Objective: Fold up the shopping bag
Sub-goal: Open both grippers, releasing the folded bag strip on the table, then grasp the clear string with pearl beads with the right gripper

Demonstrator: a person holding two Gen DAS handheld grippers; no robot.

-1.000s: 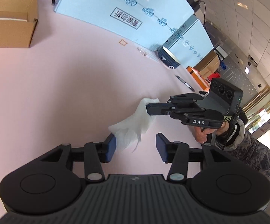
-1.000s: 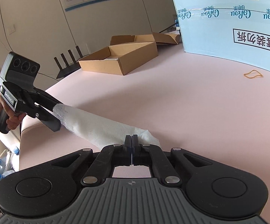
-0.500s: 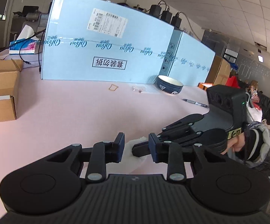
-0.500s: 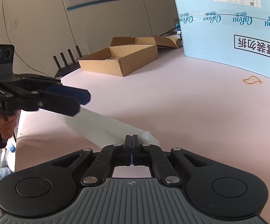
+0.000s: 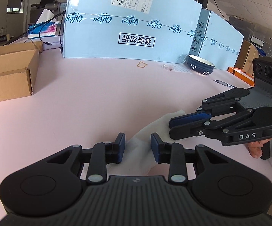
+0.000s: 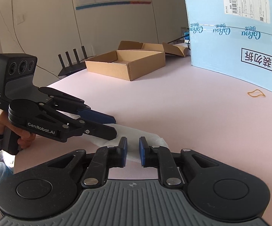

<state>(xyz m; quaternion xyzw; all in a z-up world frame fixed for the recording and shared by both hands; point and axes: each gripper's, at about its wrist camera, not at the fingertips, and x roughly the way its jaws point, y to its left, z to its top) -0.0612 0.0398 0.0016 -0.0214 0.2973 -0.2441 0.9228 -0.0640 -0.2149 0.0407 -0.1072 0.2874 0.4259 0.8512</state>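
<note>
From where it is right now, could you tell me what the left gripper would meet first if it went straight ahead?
Most likely the white shopping bag, which lies between and just beyond the left gripper's open fingers. Past it comes bare pink table, then the blue box; depth is uncertain.

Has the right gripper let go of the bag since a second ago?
Yes. In the right wrist view the right gripper was shut on the shopping bag; now its jaws stand apart, with the bag lying on the pink table.
</note>
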